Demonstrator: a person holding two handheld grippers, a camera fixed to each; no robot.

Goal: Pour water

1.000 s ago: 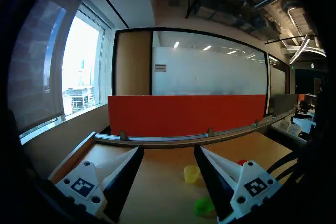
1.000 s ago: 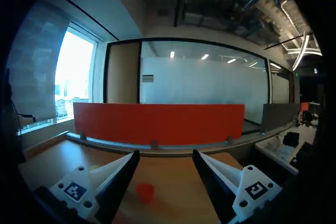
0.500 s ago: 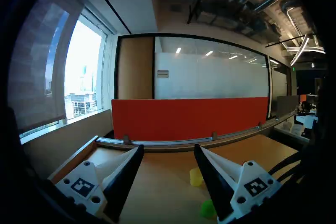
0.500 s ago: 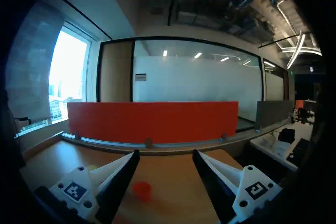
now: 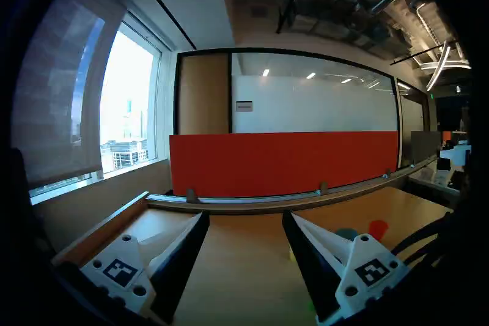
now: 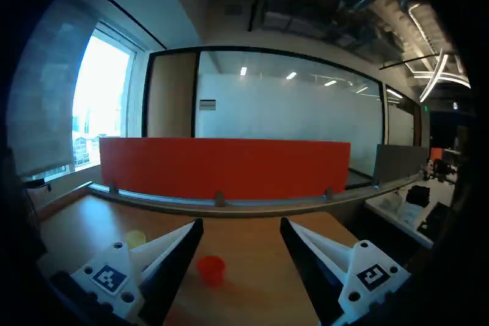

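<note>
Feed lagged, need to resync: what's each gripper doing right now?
Left gripper: jaws open, empty.
Right gripper: jaws open, empty.

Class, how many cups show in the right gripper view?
2: a red cup at centre, a yellow cup left of it, partly behind the hand-held gripper. More may be hidden.

Left gripper view: the yellow cup (image 5: 291, 256) is barely a sliver, tucked behind a finger (image 5: 324, 246) of the left gripper (image 5: 244, 217). That finger also covers the lower parts of a teal shape (image 5: 346, 233), which I can't identify, and the red cup (image 5: 378, 229).

Right gripper view: the yellow cup (image 6: 136, 238) sits half behind the right gripper (image 6: 241, 221). The clutter on the far desk (image 6: 422, 199) is too small and dark to name.
</note>
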